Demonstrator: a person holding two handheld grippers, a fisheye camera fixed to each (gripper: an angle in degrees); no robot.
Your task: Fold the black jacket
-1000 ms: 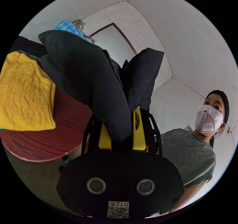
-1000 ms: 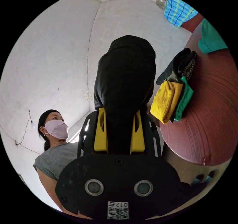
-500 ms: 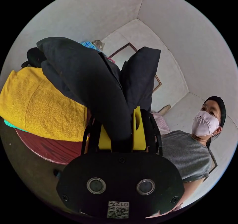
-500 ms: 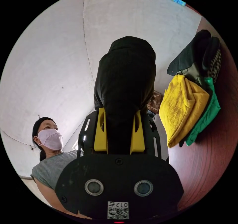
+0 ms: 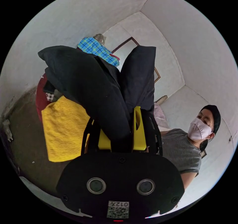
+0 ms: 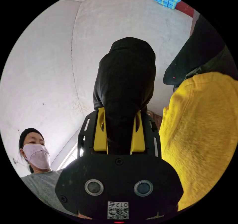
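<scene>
Left tool point(image 5: 121, 129) clamps the black jacket point(image 5: 99, 85), bunched at 12 o'clock; right tool point(image 6: 119, 132) likewise grips it; yellow towel point(image 6: 200, 134), now looming nearer at 3 o'clock, suggests transport toward the stack

The left black-and-yellow two-jaw claw point(image 5: 120, 132) has both yellow jaws clamped on bunched black jacket fabric point(image 5: 99, 85). The right black-and-yellow claw point(image 6: 119, 132) likewise pinches that fabric, which rises above its jaws.
</scene>
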